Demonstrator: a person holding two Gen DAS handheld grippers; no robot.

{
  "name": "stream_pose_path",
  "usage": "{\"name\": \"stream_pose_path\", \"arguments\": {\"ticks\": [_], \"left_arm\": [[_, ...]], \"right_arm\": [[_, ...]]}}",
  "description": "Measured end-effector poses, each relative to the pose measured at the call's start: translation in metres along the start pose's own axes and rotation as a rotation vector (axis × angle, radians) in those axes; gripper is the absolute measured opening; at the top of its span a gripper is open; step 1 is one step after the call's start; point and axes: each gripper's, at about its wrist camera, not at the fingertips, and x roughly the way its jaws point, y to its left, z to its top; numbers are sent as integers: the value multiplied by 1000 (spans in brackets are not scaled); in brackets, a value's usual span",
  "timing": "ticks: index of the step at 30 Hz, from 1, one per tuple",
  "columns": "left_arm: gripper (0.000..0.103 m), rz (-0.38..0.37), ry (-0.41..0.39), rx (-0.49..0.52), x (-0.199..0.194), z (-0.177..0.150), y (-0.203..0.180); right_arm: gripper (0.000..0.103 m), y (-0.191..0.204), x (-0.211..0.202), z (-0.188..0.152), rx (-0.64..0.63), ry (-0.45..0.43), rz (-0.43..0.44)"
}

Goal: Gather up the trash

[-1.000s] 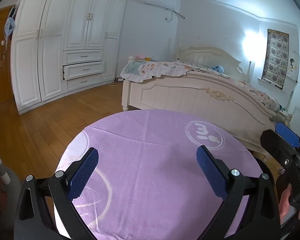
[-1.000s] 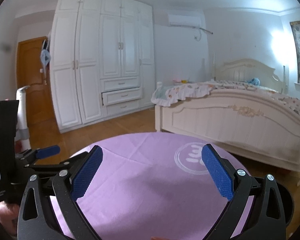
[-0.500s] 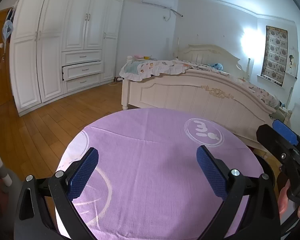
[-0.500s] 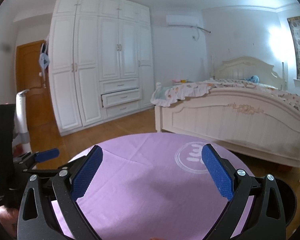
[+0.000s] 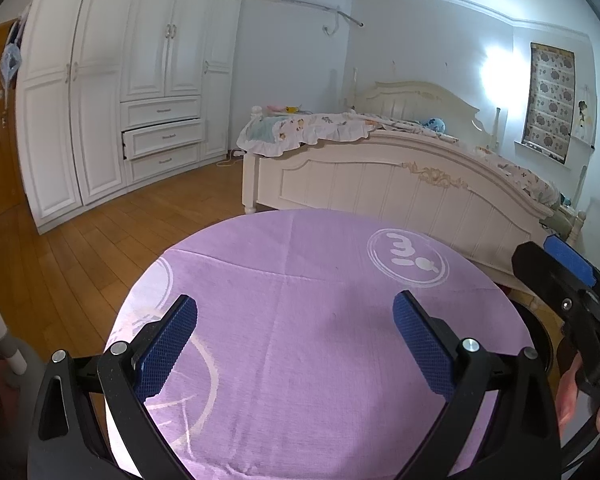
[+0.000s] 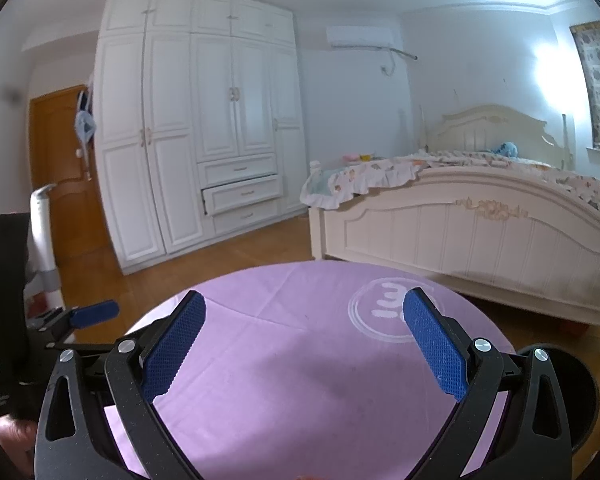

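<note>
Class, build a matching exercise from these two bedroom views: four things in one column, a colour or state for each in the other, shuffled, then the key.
Things:
1. tablecloth
2. middle wardrobe drawer
3. door
4. left gripper

Descriptions:
A. orange-brown wood
B. purple with white circle prints
C. jaws wide apart, holding nothing
D. pulled partly out

Pairs: 1-B, 2-D, 3-A, 4-C
</note>
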Motion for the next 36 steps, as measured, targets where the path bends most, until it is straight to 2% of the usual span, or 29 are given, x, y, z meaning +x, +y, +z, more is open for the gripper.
{"name": "stream_pose_path", "arguments": {"ticks": [36], "left_arm": [[98,-8,37,3,6,-1,-6]], "right_arm": [[98,-17,7,-15,62,25,-1]]}}
